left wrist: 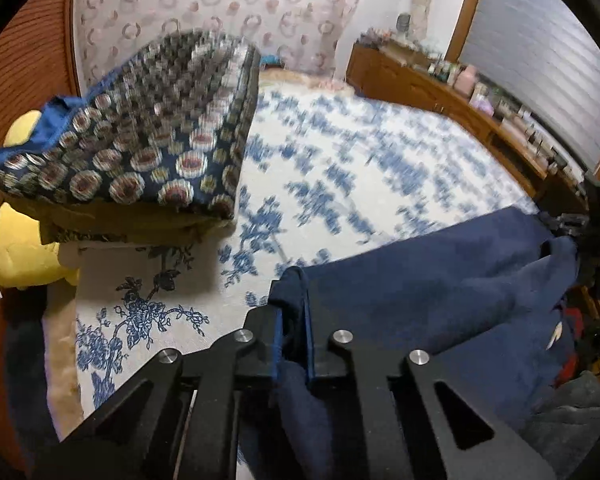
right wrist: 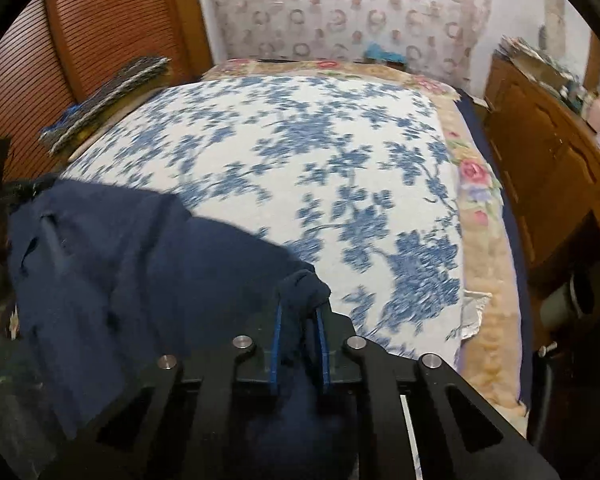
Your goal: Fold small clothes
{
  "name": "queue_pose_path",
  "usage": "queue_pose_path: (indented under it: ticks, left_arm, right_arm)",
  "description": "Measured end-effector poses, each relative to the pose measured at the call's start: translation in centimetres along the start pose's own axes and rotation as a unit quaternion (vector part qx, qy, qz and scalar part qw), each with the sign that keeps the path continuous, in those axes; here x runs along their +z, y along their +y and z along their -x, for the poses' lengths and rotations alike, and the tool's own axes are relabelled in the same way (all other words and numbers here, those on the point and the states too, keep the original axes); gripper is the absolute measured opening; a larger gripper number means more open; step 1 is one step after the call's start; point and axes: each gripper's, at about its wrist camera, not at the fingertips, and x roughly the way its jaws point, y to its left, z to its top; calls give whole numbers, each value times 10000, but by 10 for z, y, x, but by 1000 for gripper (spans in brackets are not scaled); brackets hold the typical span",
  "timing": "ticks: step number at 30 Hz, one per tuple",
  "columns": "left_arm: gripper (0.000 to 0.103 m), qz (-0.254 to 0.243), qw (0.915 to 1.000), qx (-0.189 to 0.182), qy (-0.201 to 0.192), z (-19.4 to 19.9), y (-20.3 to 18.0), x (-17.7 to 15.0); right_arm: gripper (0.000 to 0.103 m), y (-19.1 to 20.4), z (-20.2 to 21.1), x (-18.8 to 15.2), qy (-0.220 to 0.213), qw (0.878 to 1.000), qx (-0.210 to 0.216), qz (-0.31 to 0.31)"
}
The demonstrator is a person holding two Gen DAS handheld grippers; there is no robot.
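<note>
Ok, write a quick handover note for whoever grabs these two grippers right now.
Left gripper: shut on one corner of the navy garment.
Right gripper: shut on the other corner.
The garment hangs stretched between them at the near edge of the floral bedspread.
Done: both corners gripped.
Left: lay it flat on the bedspread, then fold it; no fold shows yet.

A home bedroom: floral-sheeted bed [right wrist: 300, 152], folded quilt [left wrist: 140, 148], wooden dresser [left wrist: 420, 84]

A dark navy garment [left wrist: 440, 280] hung stretched between both grippers, bunched at each pinched edge, above the floral bedspread.
</note>
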Motion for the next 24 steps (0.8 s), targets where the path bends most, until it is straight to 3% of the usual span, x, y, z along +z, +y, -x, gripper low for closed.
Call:
queue_pose_path:
  ticks: [7, 12, 24]
  left_arm:
    - [9, 71, 9942, -253, -1043, 81, -27, -2]
    - [8, 201, 9822, -220, -1852, 140, -35, 2]
    - [8, -225, 9557, -345, -2915, 240, -65, 33]
  right_arm:
    - [12, 22, 81, -13, -982, 9950, 197, -47]
    - [11, 36, 155, -12, -1659, 9858, -231, -136]
    - [11, 67, 301, -6, -3050, 9516, -194, 324]
